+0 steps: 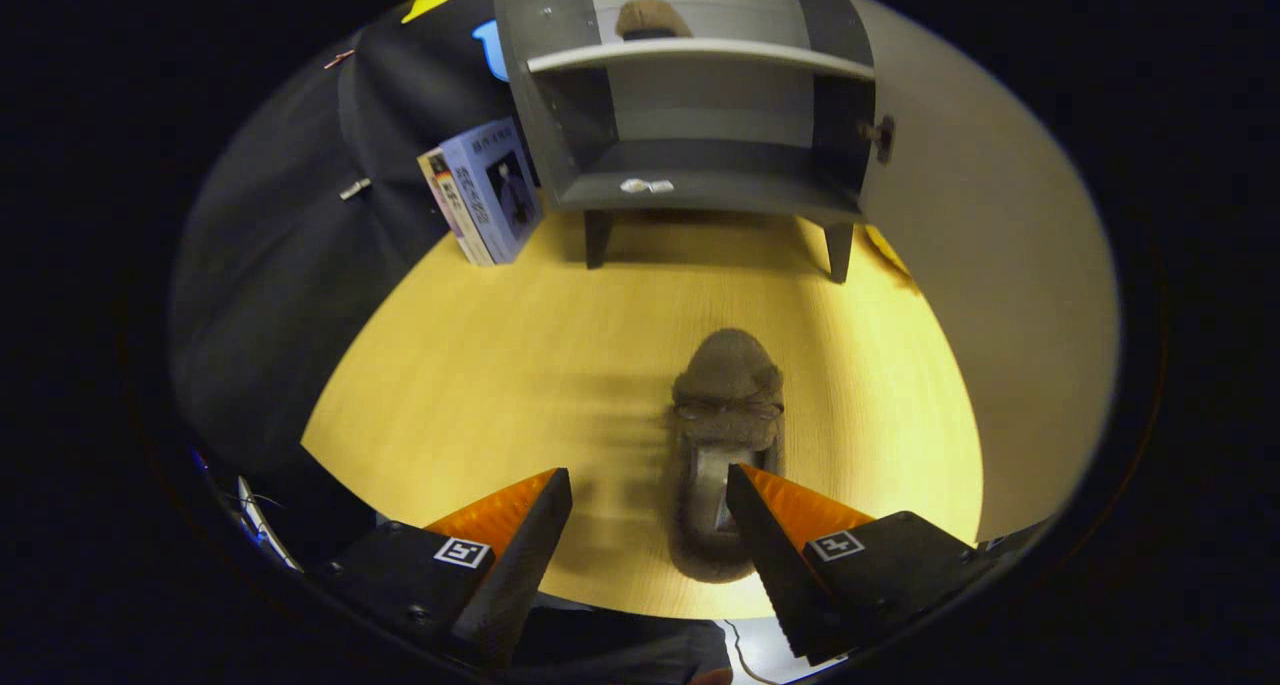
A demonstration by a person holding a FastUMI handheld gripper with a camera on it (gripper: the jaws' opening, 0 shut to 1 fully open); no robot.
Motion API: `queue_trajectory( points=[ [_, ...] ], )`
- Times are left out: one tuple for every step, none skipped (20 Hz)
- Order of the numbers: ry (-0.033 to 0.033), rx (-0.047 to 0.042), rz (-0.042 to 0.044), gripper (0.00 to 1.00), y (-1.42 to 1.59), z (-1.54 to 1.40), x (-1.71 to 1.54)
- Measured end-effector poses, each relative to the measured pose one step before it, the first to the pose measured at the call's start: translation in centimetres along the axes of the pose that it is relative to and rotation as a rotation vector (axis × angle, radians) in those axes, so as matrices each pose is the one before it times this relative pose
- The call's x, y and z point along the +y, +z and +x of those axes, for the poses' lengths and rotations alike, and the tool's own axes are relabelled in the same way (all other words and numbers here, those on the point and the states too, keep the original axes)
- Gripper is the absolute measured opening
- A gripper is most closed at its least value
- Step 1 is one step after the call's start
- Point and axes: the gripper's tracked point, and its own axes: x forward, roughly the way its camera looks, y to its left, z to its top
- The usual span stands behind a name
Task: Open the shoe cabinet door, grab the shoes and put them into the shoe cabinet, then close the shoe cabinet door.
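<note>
A brown fuzzy shoe (725, 405) lies on the yellow wooden tabletop (500, 365), toe pointing toward the cabinet. Its heel end sits just inside my right finger (765, 525). My gripper (650, 490) hovers over the table with its fingers wide apart and nothing pressed between them. Beyond the shoe stands the grey shoe cabinet (700, 115) on short legs, its inside showing. Its door (1000, 265) is swung open to the right. A second brown shoe (650, 17) rests on the cabinet's upper shelf. A small white scrap (647, 186) lies on the lower shelf.
A blue box (485, 190) leans on the table just left of the cabinet. Black cloth walls the left side. The open door stands as a pale panel along the right of the table. A cable (260, 525) runs below the table's near left edge.
</note>
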Motion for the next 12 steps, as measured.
queue_trajectory(
  points=[
    [-0.00794,0.02267,0.02334,0.99,-0.651,1.265,-0.160],
    [-0.01333,0.00853,0.02426,0.99,-0.267,1.339,-0.293],
    [-0.01359,-0.00618,0.02426,0.99,0.196,1.144,-0.343],
    [-0.02089,-0.01578,0.02869,0.96,0.335,1.216,-0.395],
    [-0.01250,-0.01285,0.02274,0.84,0.526,0.897,-0.252],
    [-0.01098,-0.01842,0.02040,0.72,0.658,0.904,-0.121],
    [-0.01734,-0.01610,0.01295,0.69,0.615,0.824,-0.215],
    [-0.02659,-0.01195,0.00013,0.65,0.388,0.480,-0.562],
    [-0.02880,-0.01622,0.00220,0.59,0.307,0.566,-0.583],
    [0.00237,-0.01328,0.01100,0.44,0.328,0.368,0.217],
    [0.01633,-0.01693,0.01115,0.29,0.489,0.129,0.407],
    [-0.00341,-0.00451,-0.00109,0.19,0.005,0.155,-0.032]
  ],
)
